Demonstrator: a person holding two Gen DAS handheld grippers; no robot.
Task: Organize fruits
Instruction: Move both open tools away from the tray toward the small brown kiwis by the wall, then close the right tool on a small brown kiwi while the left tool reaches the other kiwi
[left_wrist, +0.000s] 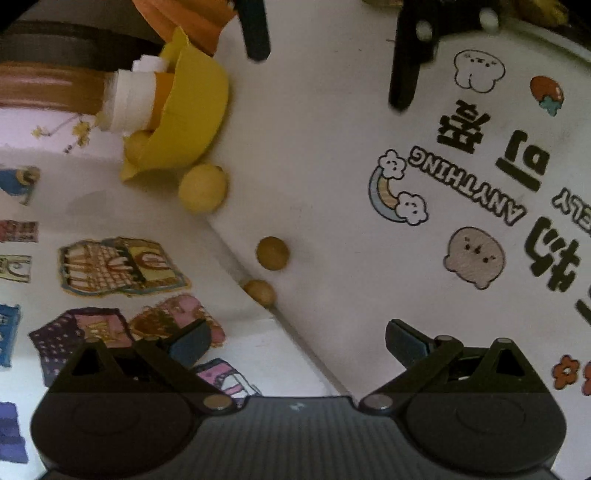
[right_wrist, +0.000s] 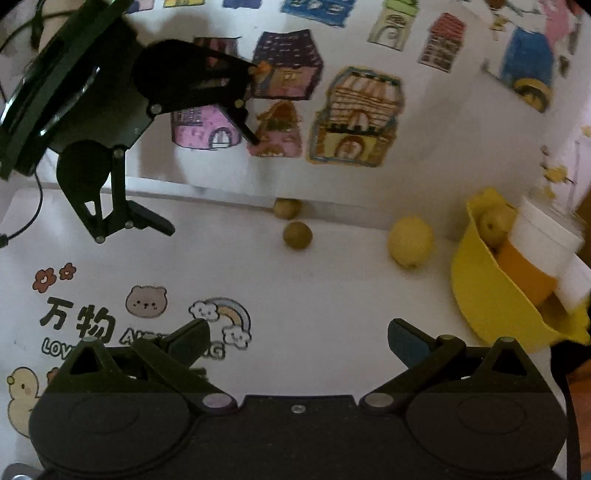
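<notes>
Both claws, left claw (left_wrist: 295, 343) and right claw (right_wrist: 297, 341), are spread apart, holding nothing. On the white counter (right_wrist: 332, 295), a lemon (right_wrist: 410, 242) sits far right beside a tipped yellow bowl (right_wrist: 491, 295); two small brown fruits (right_wrist: 297, 235) lie by the far wall.

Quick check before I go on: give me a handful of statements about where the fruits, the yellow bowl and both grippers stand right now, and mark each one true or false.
1. The left gripper is open and holds nothing. True.
2. The right gripper is shut on the lemon. False: it is open and empty, and the lemon lies on the table.
3. Two small brownish fruits lie near the wall. True.
4. The yellow bowl is empty. False: at least one yellowish fruit sits inside it.
5. The lemon lies inside the bowl. False: it rests outside, beside the bowl.
</notes>
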